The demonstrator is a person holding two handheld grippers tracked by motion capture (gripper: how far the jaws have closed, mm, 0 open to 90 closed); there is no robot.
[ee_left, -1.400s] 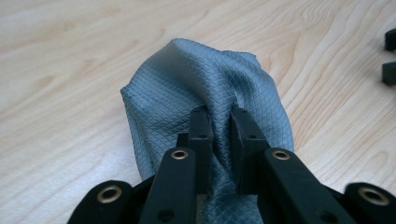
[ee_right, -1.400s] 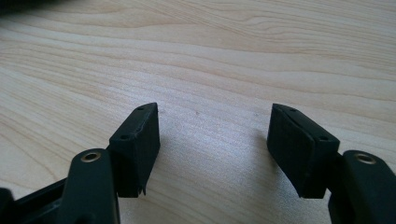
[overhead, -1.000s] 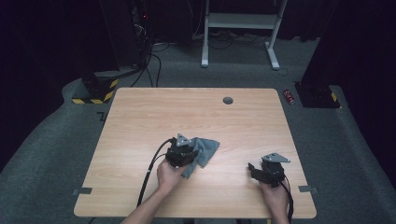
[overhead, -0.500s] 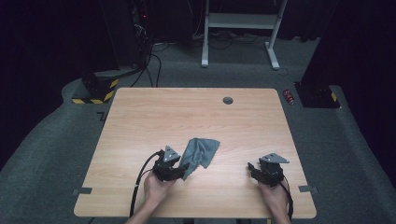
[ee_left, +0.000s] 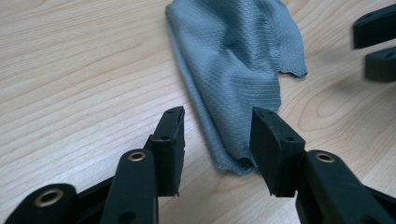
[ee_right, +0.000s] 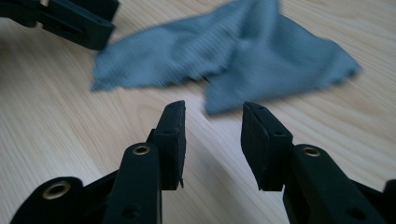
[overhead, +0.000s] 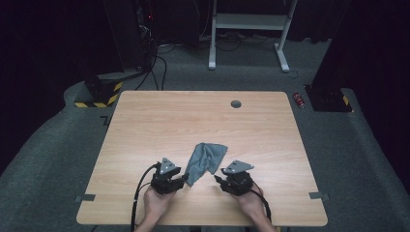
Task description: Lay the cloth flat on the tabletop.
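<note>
Grey-blue microfibre cloth [overhead: 205, 162] lies crumpled at six o'clock on the wooden table [overhead: 145, 125], flanked by left gripper [ee_left: 217, 140] and right gripper [ee_right: 212, 140], both just narrowing yet unclenched, seemingly poised to pinch its corners.

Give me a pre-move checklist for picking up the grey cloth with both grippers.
1. Grey cloth lies loose and crumpled on the table: ok.
2. Left gripper jaws apart, having just closed a little, with the cloth's narrow end between them but not pinched: ok.
3. Right gripper jaws have just been closing with only bare wood between them, cloth corner ahead: not ok.
4. Both grippers flank the cloth's near end: ok.
5. Right gripper view sharp enough to aim: not ok, blurred.
</note>
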